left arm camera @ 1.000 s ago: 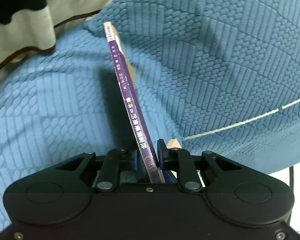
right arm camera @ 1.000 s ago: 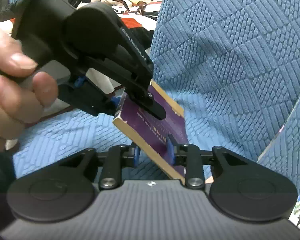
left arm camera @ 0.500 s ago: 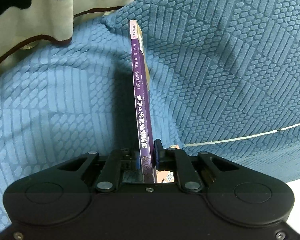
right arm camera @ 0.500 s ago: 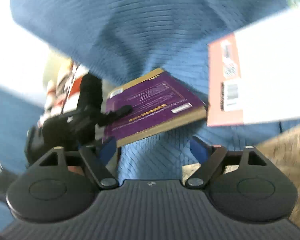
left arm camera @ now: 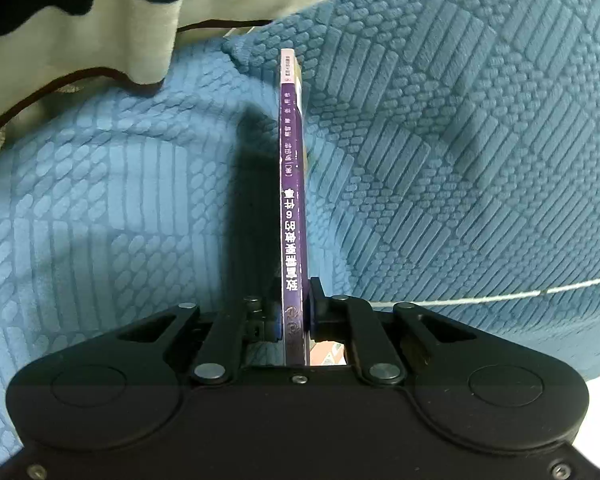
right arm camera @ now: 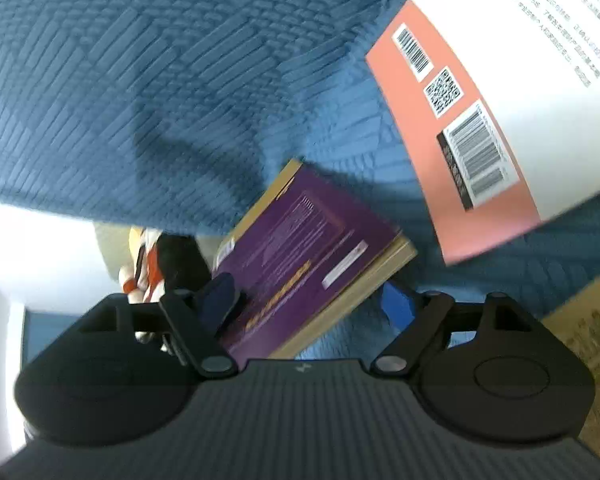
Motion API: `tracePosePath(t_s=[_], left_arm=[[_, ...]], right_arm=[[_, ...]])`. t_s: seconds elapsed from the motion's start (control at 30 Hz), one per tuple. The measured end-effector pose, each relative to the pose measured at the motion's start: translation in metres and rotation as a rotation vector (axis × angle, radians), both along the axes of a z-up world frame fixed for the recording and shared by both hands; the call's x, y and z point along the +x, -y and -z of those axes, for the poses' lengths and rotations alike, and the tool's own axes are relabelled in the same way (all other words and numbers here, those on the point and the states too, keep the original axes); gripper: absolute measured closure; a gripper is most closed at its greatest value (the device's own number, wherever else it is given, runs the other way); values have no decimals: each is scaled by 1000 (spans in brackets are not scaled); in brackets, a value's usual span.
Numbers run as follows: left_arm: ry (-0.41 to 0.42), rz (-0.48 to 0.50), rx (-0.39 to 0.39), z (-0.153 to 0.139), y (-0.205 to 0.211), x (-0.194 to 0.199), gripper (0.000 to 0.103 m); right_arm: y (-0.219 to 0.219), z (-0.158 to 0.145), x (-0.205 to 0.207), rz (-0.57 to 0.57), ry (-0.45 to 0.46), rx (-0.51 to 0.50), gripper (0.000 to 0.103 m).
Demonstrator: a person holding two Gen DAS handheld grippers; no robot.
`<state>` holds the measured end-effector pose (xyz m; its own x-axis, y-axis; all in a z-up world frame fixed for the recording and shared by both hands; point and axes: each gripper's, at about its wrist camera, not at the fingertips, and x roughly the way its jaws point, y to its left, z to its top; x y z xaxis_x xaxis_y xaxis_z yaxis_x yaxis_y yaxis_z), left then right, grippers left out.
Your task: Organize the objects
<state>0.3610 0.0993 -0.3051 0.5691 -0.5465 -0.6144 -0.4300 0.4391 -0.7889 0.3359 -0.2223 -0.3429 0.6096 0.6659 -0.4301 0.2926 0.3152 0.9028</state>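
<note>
My left gripper [left arm camera: 294,312] is shut on a purple book [left arm camera: 291,208], which I see spine-on, standing upright above the blue textured sofa cover [left arm camera: 460,160]. In the right wrist view the same purple book [right arm camera: 300,256] shows its cover, tilted, with the left gripper's finger clamped on its lower left corner. My right gripper [right arm camera: 308,304] is open, its jaws spread wide to either side of the book and apart from it. A white and salmon book [right arm camera: 492,112] with barcodes lies on the sofa at the upper right.
A cream and black cloth [left arm camera: 100,40] lies at the sofa's far left. A white cord [left arm camera: 500,296] runs across the cover at the right. A tan printed surface [right arm camera: 592,336] shows at the right edge of the right wrist view.
My right gripper let go of the purple book, opened wide and swung away, bringing the white and salmon book into view. The left gripper turned the book from tilted to upright.
</note>
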Motion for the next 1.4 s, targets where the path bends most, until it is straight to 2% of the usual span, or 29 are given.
tracePosePath(t_s=[0.1,0.2,0.27,0.3,0.43,0.47,0.73,0.87,1.0,1.17,1.3,1.4], left_arm=[[2,-11,-9,0,-3,1,94],[6,-12,-2,-1,-4,3,94],[8,-15,-3,-2,-7,2,94],[5,-14,-1,-2,-8,2,94],[4,-15,12,-2,-14,1,94],[9,-17,10,-3,-17,0,94],[49,-16,-1,-17,-28,-14,93],[76,6,0,-26,-25,-22,92],[101,18,-42,-28,-26,-36,92],[105,23,-124,-22,-29,-49,90],[73,18,-145,-14,-30,-54,85],[28,-2,-165,-2,-30,-55,87]], right_arm=[[4,2,7,30,-8,-13,29],[10,13,15,64,-58,-1,41],[13,20,18,73,-77,-4,62],[14,21,19,74,-87,-15,65],[14,20,19,52,-84,-48,93],[14,15,18,47,-59,-65,95],[19,-52,15,-2,162,-154,100],[17,-84,9,-30,238,-187,100],[16,-108,0,-62,289,-234,99],[13,-124,-17,-72,332,-267,99],[14,-119,-26,-59,312,-255,100],[16,-108,-32,-47,278,-232,99]])
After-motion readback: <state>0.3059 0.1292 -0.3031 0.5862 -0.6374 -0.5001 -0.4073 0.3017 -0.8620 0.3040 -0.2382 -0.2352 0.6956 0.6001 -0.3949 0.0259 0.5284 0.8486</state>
